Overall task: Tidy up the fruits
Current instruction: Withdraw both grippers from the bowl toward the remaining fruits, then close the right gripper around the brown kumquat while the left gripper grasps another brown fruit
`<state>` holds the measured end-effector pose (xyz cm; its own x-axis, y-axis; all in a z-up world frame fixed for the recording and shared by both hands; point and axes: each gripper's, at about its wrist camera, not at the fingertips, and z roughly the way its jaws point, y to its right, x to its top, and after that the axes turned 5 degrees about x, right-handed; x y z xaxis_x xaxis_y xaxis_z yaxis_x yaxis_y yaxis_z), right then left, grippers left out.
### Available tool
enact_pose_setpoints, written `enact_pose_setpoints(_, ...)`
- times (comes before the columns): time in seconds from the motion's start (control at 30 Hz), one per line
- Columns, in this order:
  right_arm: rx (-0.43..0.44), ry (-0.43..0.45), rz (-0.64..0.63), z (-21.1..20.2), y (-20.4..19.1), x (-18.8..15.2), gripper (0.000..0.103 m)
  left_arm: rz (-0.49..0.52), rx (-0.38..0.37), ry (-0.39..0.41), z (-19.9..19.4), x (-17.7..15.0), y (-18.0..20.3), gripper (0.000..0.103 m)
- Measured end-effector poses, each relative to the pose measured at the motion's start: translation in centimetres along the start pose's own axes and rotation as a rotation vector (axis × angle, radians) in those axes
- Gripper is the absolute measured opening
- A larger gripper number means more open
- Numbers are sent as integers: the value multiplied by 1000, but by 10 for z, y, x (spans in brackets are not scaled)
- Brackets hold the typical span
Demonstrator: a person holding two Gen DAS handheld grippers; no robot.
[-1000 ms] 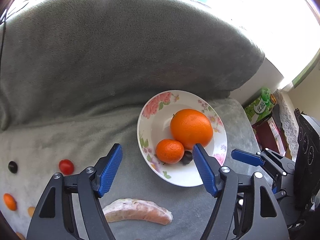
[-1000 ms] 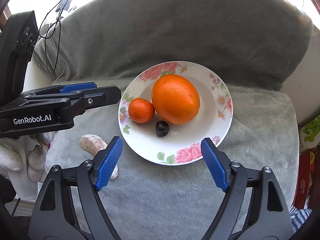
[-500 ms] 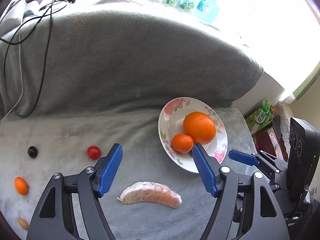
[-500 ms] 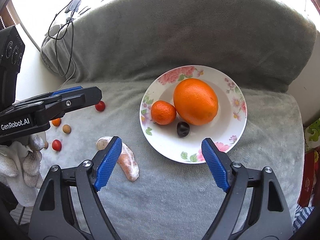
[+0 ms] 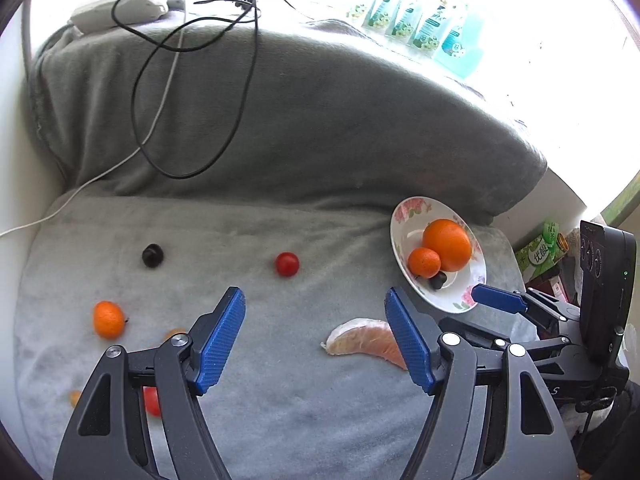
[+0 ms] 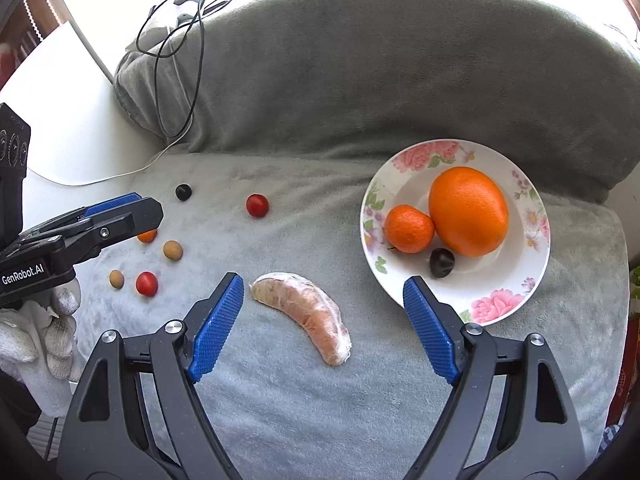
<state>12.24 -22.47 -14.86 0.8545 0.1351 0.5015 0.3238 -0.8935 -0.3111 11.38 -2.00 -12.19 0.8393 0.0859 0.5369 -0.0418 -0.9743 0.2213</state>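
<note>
A floral plate (image 6: 516, 312) (image 5: 400, 216) on the grey cushion holds a big orange (image 6: 468, 211), a small mandarin (image 6: 409, 229) and a dark grape (image 6: 442, 263). A peeled pomelo segment (image 6: 304, 312) (image 5: 360, 340) lies left of the plate. Loose on the cushion are a red cherry tomato (image 5: 287, 264), a dark grape (image 5: 152, 255), a small orange (image 5: 108, 319) and more small fruits (image 6: 146, 283). My left gripper (image 5: 316, 340) is open and empty above the cushion's middle. My right gripper (image 6: 324, 326) is open and empty, over the pomelo segment.
The grey sofa backrest (image 5: 320, 120) rises behind. Black and white cables (image 5: 176, 92) drape over its left part. A white surface (image 6: 64, 128) lies left of the cushion. Packets and boxes (image 5: 540, 252) stand past the right edge.
Both grippers pulled back and leftward away from the plate, so more of the cushion and its loose fruits came into view. Both stayed open.
</note>
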Motion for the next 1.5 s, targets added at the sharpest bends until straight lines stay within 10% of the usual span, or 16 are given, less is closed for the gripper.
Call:
enact_pose_setpoints(1.07, 138, -118, -295, 89, -152, 15, 84, -335, 223, -19, -55, -108, -168, 69)
enact_pose_setpoints(1.5, 154, -190, -293, 140, -167, 20, 61, -367, 207, -67, -30, -116, -190, 42)
